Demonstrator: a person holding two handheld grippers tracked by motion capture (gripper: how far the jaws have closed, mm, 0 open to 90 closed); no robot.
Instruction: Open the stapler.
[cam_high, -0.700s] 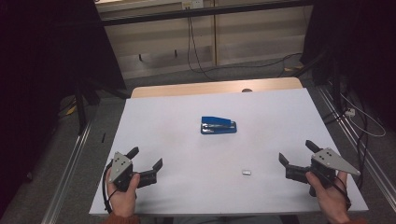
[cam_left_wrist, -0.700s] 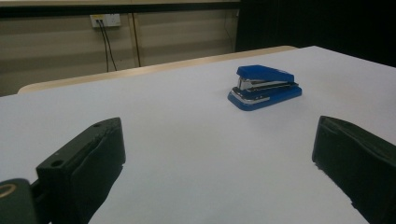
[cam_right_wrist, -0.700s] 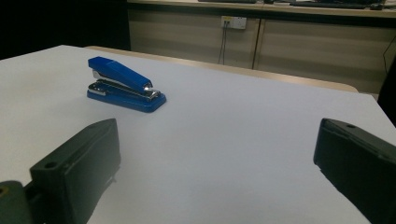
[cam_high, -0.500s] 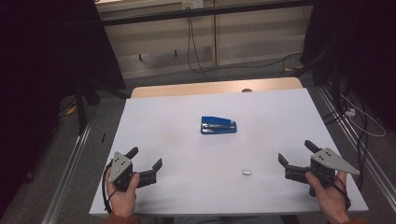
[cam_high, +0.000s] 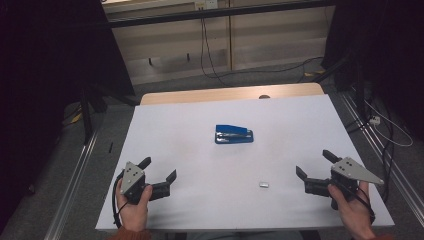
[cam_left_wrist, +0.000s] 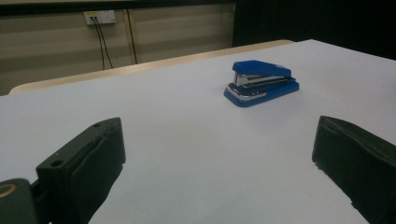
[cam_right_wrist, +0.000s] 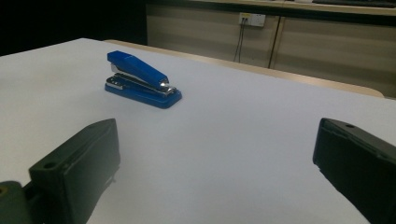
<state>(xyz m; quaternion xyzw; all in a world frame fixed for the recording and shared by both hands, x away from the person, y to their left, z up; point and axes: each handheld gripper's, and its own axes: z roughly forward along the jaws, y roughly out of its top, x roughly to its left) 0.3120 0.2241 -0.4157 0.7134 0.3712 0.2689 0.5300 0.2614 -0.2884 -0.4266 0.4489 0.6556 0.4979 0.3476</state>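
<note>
Each claw, left (cam_high: 161, 170) and right (cam_high: 314, 164), gapes empty; small metal piece (cam_high: 264, 184) too tiny to identify.

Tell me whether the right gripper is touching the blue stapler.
Apart. The high view shows bare white table between the right gripper and the blue stapler.

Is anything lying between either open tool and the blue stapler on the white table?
Nothing visible blocks either path. The left tool and the right tool both face the stapler across bare white table. A small silver piece lies near the right tool, off its line to the stapler.
</note>
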